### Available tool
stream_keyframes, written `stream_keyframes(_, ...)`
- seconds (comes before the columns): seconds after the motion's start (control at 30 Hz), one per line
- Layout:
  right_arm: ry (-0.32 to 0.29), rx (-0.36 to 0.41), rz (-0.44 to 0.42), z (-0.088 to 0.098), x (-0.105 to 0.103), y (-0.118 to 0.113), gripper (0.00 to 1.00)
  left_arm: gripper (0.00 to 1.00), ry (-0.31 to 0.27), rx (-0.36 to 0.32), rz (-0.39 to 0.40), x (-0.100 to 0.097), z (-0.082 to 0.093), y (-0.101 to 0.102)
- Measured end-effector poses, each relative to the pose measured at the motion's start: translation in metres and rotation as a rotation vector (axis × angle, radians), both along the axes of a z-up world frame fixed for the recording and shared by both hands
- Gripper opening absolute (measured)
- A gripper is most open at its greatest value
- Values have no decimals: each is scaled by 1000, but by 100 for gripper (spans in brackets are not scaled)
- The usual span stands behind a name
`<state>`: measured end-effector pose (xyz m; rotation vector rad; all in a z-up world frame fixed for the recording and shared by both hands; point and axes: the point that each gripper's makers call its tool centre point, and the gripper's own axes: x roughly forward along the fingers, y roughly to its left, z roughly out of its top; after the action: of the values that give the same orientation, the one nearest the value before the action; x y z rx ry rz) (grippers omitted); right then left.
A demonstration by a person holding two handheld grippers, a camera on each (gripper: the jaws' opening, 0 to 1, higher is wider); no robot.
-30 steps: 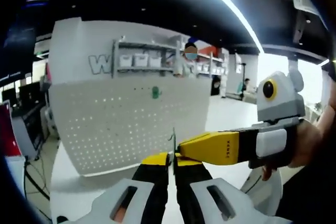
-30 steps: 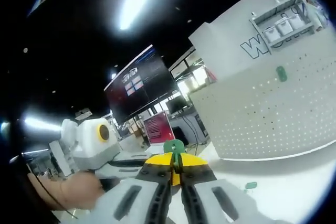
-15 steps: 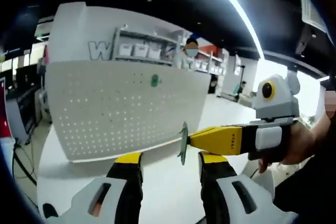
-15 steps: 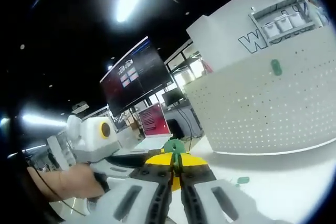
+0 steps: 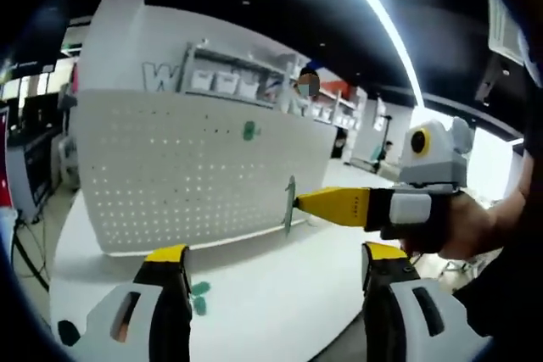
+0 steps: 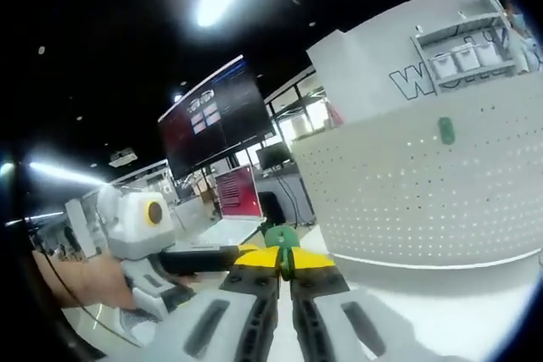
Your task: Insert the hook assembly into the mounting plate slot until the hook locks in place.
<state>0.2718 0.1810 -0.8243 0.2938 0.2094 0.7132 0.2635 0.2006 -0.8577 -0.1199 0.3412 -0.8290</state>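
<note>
Left gripper (image 5: 270, 262) spread wide, holding nothing. Right gripper (image 6: 283, 262) clenched on green hook (image 6: 281, 238), tips pointing at pegboard (image 6: 407, 192) ahead; same hook (image 5: 289, 203) seen edge-on ahead of left jaws. Another green hook (image 5: 249, 130) already on pegboard. Small green part (image 5: 200, 296) on white table (image 5: 271, 286) by left jaw.

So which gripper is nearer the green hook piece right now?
Right. The right gripper is shut on the green hook piece; the left gripper is open, jaws spread below it, apart from it.
</note>
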Motion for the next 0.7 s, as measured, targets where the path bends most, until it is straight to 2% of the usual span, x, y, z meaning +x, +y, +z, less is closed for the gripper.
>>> stream_keyframes(0.1, -12, -18, 2, 1, 3, 1, 0, 91, -3, 3, 0, -1, 0, 2)
stream_keyframes(0.17, -31, -46, 1, 0, 6, 2, 0, 90, 3, -1, -5, -2, -1, 3)
stream_keyframes(0.2, -47, -60, -1, 0, 7, 2, 0, 91, 8, -18, -9, -3, 0, 2)
stream_keyframes(0.27, -50, -82, -9, -4, 11, 2, 0, 93, 33, -109, 7, -3, 9, 0)
stream_keyframes(0.3, -48, -76, -17, -4, 13, 2, 0, 94, 28, -117, 15, -2, 11, 2)
stream_keyframes(0.47, -56, -76, -44, -3, 22, 0, 0, 96, 19, -63, 13, -3, 2, 4)
stream_keyframes(0.57, -71, -91, -65, -3, 30, -3, 0, 99, 19, -103, 22, -2, 6, 4)
stream_keyframes(0.7, -83, -104, -95, -7, 45, -8, 0, 100, 14, -94, 23, -1, 4, 4)
